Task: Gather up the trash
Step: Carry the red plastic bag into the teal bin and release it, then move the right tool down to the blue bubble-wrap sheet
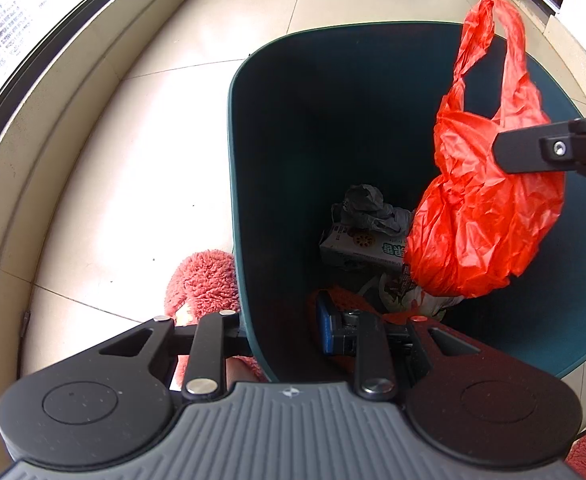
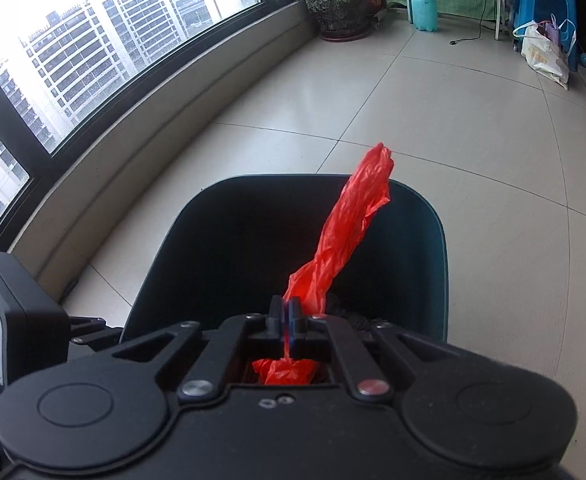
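While hidden rightward, carton (image 1: 363, 250) inside bin (image 1: 293, 128)

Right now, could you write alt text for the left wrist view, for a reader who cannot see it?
The right gripper holds a red plastic bag above a dark green bin that contains crumpled paper and a carton. The left gripper straddles the bin's near rim.
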Action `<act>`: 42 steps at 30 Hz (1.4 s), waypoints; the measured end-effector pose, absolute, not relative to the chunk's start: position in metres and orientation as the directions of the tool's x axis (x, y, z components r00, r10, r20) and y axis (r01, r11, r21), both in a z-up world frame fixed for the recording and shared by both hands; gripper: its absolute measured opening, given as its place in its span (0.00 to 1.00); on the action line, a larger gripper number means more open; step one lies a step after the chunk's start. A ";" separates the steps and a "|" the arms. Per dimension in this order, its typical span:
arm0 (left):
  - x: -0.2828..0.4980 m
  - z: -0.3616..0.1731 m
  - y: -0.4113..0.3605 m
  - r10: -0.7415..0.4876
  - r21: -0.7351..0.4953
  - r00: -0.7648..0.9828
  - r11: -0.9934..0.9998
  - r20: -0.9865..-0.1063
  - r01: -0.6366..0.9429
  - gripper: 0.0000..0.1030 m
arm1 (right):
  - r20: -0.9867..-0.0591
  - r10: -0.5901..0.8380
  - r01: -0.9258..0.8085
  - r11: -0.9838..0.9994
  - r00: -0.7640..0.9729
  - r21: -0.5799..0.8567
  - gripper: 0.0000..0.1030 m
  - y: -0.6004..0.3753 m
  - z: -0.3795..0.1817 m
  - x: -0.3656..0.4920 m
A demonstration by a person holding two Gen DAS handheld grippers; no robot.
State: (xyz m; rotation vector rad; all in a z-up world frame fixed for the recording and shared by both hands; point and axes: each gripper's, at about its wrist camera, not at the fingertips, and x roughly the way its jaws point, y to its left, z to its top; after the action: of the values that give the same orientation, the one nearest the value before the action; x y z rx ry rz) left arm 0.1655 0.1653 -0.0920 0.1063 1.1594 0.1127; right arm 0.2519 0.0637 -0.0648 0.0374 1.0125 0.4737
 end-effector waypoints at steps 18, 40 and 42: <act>0.166 -0.091 0.169 0.133 0.129 0.394 0.991 -0.909 -0.036 0.26 | -0.916 0.307 -0.372 0.907 0.259 0.198 0.24 0.074 -0.116 0.260; 0.167 -0.096 0.167 0.144 0.138 0.391 0.989 -0.909 -0.043 0.26 | -0.835 0.441 -0.437 0.855 0.330 0.280 0.62 0.029 -0.023 0.232; 0.167 -0.096 0.167 0.146 0.140 0.390 0.989 -0.909 -0.043 0.26 | -0.824 0.448 -0.419 0.860 0.347 0.291 0.64 0.013 -0.016 0.228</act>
State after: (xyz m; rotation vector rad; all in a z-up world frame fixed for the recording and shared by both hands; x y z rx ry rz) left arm 0.1670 0.1668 -0.0962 0.0993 1.1643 0.1201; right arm 0.2278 0.0134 -0.0156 0.0307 1.0790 0.5620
